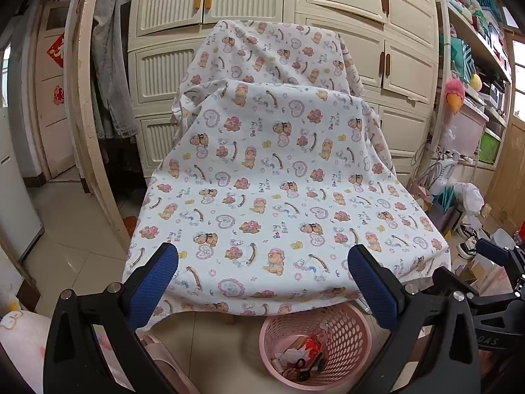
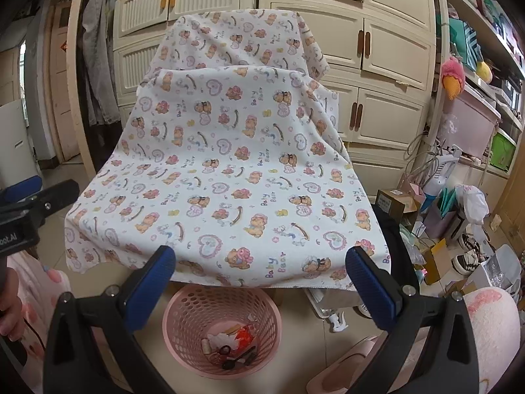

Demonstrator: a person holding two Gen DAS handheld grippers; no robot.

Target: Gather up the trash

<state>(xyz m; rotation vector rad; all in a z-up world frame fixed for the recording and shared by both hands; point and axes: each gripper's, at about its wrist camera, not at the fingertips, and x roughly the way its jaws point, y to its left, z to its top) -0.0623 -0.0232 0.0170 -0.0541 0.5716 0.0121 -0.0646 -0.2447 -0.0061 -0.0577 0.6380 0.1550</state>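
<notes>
Both grippers hang over the near edge of the worktop, and neither holds anything. The left gripper [image 1: 262, 272] has its fingers [image 1: 154, 282] wide apart, nothing between them; the right gripper [image 2: 261, 272] is the same, fingers [image 2: 370, 282] spread and empty. The cloth [image 1: 262, 170] over the worktop looks bare, no scraps on it in either view. The trash [image 2: 236, 344] sits in the pink basket [image 2: 177, 325] on the floor, just under the worktop's near edge: crumpled paper, something red, dark bits. From the right gripper the basket lies straight below and a touch left of centre; from the left gripper it lies below and off to the right. So the right one looks nearer. I judge the collecting close to done, unless more litter hides off the worktop among the boxes [image 2: 393, 203] by the shelves.
</notes>
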